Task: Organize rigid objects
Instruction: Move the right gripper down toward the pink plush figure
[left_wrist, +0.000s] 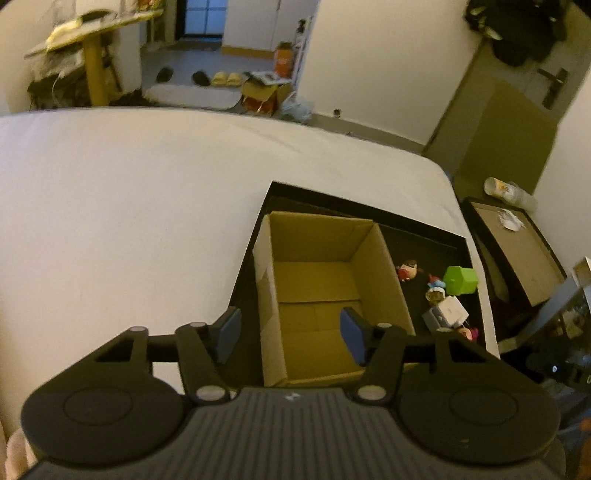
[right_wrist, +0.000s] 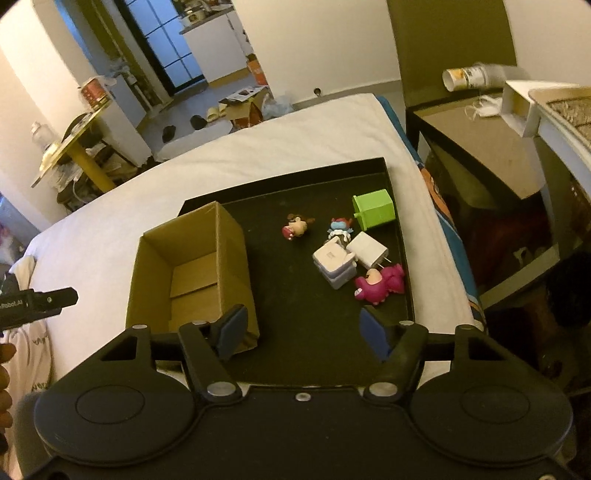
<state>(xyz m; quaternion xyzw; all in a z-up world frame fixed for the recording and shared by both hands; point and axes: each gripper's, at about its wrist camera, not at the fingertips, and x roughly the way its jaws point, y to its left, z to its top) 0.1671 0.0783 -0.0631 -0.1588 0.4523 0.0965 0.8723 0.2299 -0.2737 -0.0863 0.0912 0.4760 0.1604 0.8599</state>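
Bed: a white mattress (right_wrist: 122, 221) filled most of the room's middle, with a dark side table (right_wrist: 480, 147) to its right.
Tray: a shallow black tray (right_wrist: 306, 332) lay on the bed's near right part.
Box: an open, empty cardboard box (right_wrist: 192, 266) stood in the tray's left half.
Green cube: a green block (right_wrist: 375, 208) sat at the tray's far right.
Chargers: two white plug blocks (right_wrist: 334, 258) and (right_wrist: 369, 249) lay touching, right of the box.
Figures: a magenta toy (right_wrist: 382, 282) lay nearest; a blue-and-red one (right_wrist: 341, 225) and a brown-haired one (right_wrist: 295, 229) lay farther.
Left gripper (left_wrist: 290, 334): half spread over the box's near wall, pinching nothing.
Right gripper (right_wrist: 306, 332): half spread above bare tray, nothing between its blue pads (right_wrist: 232, 330).
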